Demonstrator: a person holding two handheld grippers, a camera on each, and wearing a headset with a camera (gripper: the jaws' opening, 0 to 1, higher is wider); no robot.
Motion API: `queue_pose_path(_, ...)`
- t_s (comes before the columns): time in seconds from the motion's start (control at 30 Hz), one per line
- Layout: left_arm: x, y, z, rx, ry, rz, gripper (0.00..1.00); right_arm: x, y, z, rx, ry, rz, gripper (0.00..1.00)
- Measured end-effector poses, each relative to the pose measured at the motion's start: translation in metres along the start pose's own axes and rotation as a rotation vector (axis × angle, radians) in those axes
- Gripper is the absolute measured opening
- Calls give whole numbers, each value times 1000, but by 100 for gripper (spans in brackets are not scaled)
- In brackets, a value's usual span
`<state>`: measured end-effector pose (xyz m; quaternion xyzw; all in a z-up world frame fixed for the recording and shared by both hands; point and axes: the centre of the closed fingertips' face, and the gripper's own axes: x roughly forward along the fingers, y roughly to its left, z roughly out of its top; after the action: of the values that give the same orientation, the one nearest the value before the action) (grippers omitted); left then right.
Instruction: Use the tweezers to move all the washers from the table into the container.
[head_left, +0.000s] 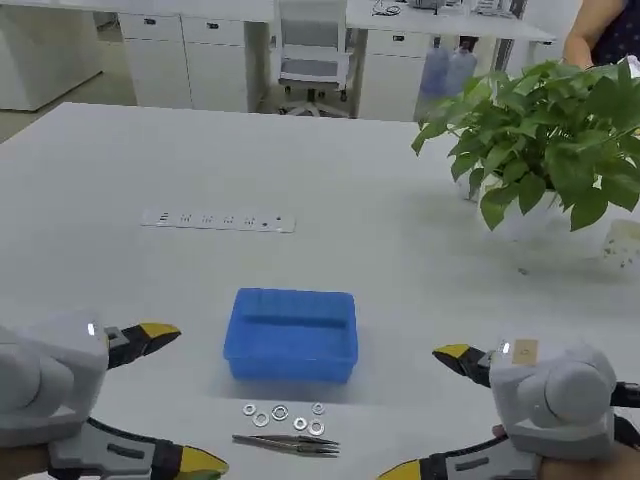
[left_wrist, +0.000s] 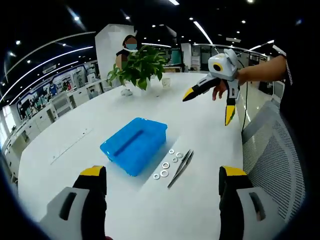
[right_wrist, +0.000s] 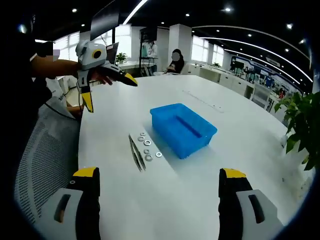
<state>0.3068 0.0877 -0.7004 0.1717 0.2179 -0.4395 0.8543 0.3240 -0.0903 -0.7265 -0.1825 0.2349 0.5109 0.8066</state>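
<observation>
A blue plastic container stands in the middle of the white table. Just in front of it lie several small metal washers in a loose cluster. Metal tweezers lie flat beside the washers, on the side nearest me. My left gripper is open at the near left, holding nothing. My right gripper is open at the near right, also holding nothing. Both hover apart from the tweezers.
A potted green plant stands at the table's far right. A white power strip lies flat beyond the container. A mesh chair is at the table's near edge. Cabinets and an office chair stand behind.
</observation>
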Motion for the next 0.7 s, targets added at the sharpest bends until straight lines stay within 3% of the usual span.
queue_pose_path(0.7,0,-1,2,5,1,1,99,-2,-1,1,-3,-10,-7,100)
